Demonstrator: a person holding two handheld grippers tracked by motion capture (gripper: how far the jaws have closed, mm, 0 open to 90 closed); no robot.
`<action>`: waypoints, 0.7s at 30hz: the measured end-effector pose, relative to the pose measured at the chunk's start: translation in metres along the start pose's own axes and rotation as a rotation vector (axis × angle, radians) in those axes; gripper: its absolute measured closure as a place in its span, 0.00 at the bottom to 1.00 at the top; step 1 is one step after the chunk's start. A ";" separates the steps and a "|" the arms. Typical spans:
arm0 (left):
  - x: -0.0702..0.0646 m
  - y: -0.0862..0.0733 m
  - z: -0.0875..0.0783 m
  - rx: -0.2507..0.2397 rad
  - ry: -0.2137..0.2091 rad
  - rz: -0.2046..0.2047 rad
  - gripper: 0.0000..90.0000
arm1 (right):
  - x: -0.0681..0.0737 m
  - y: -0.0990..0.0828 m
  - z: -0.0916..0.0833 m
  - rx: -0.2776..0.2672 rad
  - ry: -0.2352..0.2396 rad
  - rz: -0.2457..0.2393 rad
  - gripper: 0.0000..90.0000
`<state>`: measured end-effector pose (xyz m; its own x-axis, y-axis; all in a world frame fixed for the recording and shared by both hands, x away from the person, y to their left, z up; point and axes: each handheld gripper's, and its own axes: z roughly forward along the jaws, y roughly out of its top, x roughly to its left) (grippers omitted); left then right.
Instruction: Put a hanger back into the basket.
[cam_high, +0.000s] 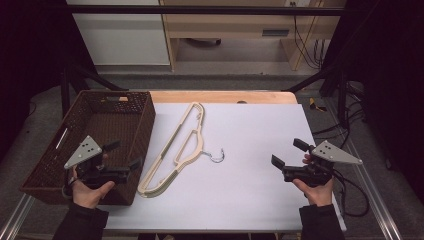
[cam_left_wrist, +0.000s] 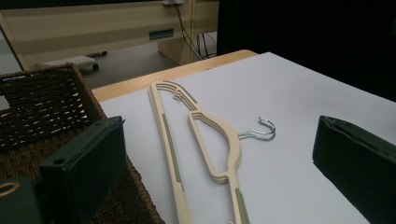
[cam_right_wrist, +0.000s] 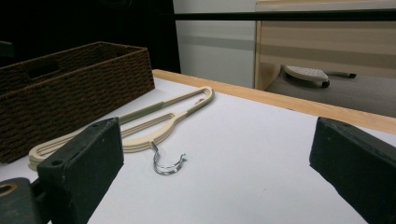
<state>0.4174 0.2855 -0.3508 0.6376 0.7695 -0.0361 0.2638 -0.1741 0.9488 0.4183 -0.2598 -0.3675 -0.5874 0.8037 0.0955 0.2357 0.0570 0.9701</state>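
Cream plastic clothes hangers with a silver metal hook (cam_high: 175, 150) (cam_left_wrist: 205, 140) (cam_right_wrist: 140, 126), stacked, lying flat on the white-covered wooden table (cam_high: 250, 150) (cam_left_wrist: 303, 93) (cam_right_wrist: 257, 154), left of centre, hook pointing toward the right claw's side. Seems more than one in the stack; exact count hard to tell. Just beside them, at the table's left edge, a dark brown woven wicker basket (cam_high: 135, 130) (cam_left_wrist: 42, 102) (cam_right_wrist: 70, 88), long side running next to the hangers, lower end of the stack close against its near corner.

Left claw (cam_high: 123, 155) held in the left hand (cam_high: 90, 192) over the basket's near right corner, jaws spread wide, nothing between them. In the left gripper view, hangers lying between the two black jaws, farther off.

Right claw (cam_high: 288, 153) held in the right hand (cam_high: 315, 189) above the table's right side, well apart from the hangers, jaws wide open too, gripping nothing. Pointing toward the hook in the right gripper view.
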 end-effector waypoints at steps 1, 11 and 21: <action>0.000 0.000 0.000 0.001 0.001 0.000 0.03 | 0.000 0.000 0.000 0.001 -0.002 -0.001 0.04; 0.003 -0.001 0.000 0.003 0.010 0.002 0.04 | 0.008 0.001 0.010 0.040 -0.001 -0.029 0.06; 0.005 -0.001 -0.001 0.003 0.012 0.000 0.04 | 0.031 0.006 0.041 0.096 0.033 -0.080 0.09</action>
<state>0.4195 0.2899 -0.3516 0.6293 0.7765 -0.0320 0.2657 -0.1762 0.9478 0.4335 -0.2106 -0.3676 -0.6319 0.7746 0.0270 0.2592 0.1784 0.9492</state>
